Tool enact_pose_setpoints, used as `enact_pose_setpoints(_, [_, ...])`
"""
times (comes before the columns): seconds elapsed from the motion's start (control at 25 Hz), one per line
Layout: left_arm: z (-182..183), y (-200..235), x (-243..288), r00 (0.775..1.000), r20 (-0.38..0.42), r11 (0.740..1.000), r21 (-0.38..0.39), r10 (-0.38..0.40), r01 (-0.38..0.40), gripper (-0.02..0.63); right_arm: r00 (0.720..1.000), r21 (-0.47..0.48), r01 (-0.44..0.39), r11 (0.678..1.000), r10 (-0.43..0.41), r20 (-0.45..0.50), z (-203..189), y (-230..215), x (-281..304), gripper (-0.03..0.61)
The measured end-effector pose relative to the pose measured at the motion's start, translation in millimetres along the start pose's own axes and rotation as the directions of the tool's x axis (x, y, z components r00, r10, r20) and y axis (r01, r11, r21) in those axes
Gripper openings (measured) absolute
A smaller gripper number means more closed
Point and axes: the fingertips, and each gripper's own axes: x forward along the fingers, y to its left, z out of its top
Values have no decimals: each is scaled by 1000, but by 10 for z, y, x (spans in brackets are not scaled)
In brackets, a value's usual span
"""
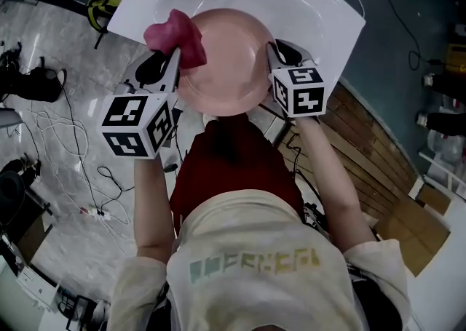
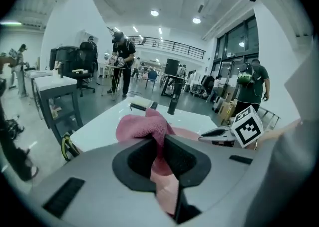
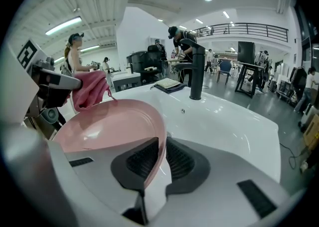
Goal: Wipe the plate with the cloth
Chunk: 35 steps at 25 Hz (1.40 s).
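A pink plate [image 1: 226, 60] is held above the white sink [image 1: 320, 24]. Its right rim [image 3: 160, 146] sits pinched in my right gripper [image 1: 275, 57], which is shut on it. My left gripper [image 1: 173, 57] is shut on a crumpled pink cloth [image 1: 176, 37], and the cloth rests against the plate's left rim. In the left gripper view the cloth [image 2: 144, 126] bulges out past the jaws, with the plate [image 2: 189, 133] behind it. The right gripper view shows the plate's hollow face [image 3: 107, 123] and the cloth [image 3: 89, 90] at its far edge.
A black faucet [image 3: 197, 71] stands at the back of the sink, with a dark tray [image 3: 168, 85] beside it. Cables [image 1: 65, 140] lie on the grey floor to the left. People [image 2: 122, 61] and desks fill the room beyond.
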Motion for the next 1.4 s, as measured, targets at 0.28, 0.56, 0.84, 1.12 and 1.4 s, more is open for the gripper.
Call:
enact_pose_setpoints(0.28, [-26, -24, 37, 1000, -8, 1000, -2, -5, 5, 61, 1000, 2, -2, 1000, 2, 4, -19, -16, 4, 58])
enact_pose_setpoints(0.56, [-39, -14, 10, 1000, 2, 1000, -9, 1, -1, 61, 1000, 33, -2, 999, 1, 28, -18, -36, -31, 58])
enact_pose_setpoints(0.84, [43, -32, -27, 997, 79, 1000, -10, 3, -2, 61, 997, 85, -5, 996, -2, 76, 34, -77, -99, 60])
enact_pose_setpoints(1.12, [89, -34, -77, 992, 122, 1000, -6, 21, -21, 61, 991, 125, -6, 992, -11, 134, 166, -120, -292, 60])
enact_pose_setpoints(1.4, [110, 10, -194, 984, 169, 999, -7, 53, -53, 61, 971, 178, 6, 984, -48, 234, 329, -88, -593, 58])
